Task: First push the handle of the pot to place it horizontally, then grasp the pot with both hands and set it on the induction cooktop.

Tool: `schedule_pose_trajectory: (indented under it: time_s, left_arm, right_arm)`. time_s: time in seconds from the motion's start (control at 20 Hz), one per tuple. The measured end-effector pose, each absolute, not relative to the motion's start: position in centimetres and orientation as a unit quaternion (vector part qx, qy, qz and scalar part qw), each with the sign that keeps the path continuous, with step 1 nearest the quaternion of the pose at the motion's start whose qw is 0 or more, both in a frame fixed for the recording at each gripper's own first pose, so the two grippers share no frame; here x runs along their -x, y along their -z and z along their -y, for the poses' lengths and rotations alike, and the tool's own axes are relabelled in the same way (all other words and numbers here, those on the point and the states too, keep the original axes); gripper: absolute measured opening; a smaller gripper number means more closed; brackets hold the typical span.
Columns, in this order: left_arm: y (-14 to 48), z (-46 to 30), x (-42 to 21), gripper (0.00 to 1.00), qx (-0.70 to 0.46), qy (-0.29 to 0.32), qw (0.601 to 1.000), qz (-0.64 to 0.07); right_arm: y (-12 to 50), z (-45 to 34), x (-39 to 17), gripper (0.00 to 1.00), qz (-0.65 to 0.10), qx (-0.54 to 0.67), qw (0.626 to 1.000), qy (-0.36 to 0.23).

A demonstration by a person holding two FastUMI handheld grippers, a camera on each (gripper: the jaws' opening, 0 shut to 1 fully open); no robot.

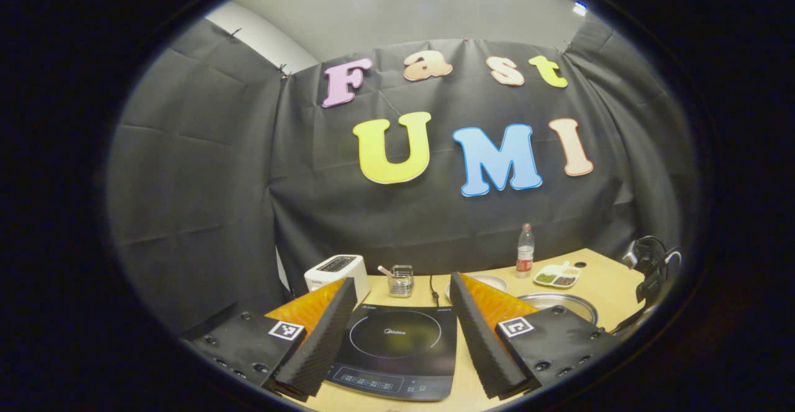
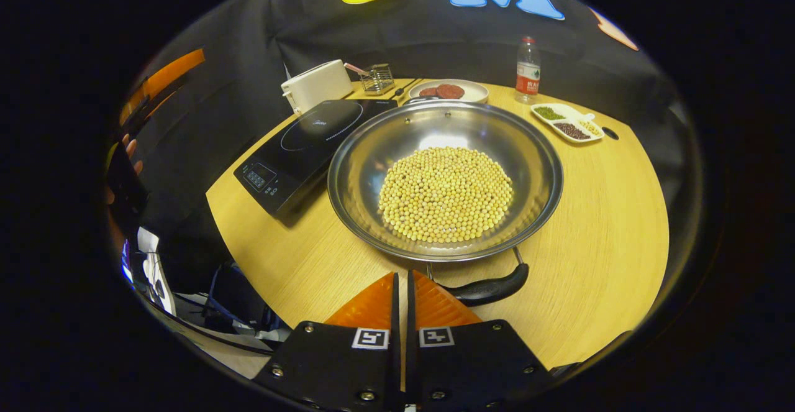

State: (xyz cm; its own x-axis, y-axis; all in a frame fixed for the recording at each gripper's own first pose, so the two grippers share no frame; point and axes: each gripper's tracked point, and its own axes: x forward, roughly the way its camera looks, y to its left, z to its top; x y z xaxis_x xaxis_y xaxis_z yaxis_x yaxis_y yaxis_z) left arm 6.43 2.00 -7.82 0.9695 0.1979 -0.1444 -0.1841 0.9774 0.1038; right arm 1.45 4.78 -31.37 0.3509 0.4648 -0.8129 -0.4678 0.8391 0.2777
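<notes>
Two grippers: left gripper (image 1: pixel 402 294) jaws wide apart above induction cooktop (image 1: pixel 397 350); right gripper (image 2: pixel 402 284) jaws closed, empty, just beside pot (image 2: pixel 445 179) handle (image 2: pixel 490 288). Pot on table (image 2: pixel 608 244), touching cooktop's edge.

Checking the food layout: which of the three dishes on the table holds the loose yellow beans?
The big steel pot nearest the right tool; the round plate holds reddish patties, the divided tray small separate portions.

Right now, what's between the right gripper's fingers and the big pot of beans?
In the right gripper view, the pot's handle lies between the right gripper and the pot, resting on the wooden table.
</notes>
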Motion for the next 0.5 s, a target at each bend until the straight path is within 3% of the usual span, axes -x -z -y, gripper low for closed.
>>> schedule_pose_trajectory:
  time_s: [0.5]
  left_arm:
    - [8.6,-0.2,-8.0,0.94,-0.049,-0.094,0.99,-0.088]
  right_arm:
    - [31.9,-1.0,-3.9,0.01,-0.502,-0.009,0.83,-0.244]
